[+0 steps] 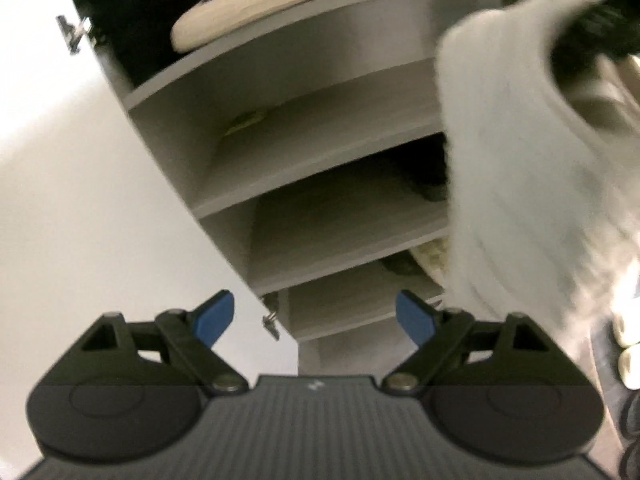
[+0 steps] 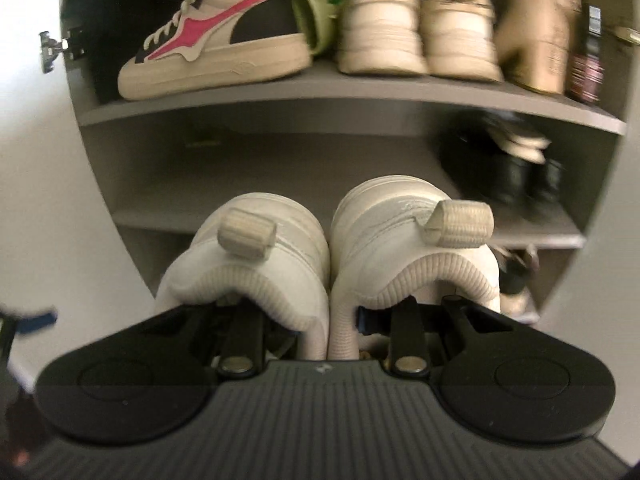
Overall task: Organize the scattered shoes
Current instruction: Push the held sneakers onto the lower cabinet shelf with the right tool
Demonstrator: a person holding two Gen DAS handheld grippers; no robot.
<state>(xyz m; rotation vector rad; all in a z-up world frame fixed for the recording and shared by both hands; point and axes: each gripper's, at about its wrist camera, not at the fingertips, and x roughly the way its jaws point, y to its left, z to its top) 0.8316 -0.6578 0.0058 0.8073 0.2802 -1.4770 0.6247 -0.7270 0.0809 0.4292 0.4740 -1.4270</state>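
The left claw (image 1: 315, 316) stands wide with nothing between its blue pads, facing the left end of the grey shoe shelves (image 1: 280, 60). The right claw (image 2: 328, 322) is narrowed onto a pair of white sneakers (image 2: 328, 248), pinching their touching inner heel collars, in front of the middle shelf (image 2: 280, 152). On the top shelf, a pink-striped sneaker (image 2: 212, 44) sits at the left end.

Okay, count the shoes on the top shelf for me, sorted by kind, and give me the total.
Pink-striped sneaker: 1
Green slipper: 1
Cream sneakers: 2
Tan boot: 1
Total: 5
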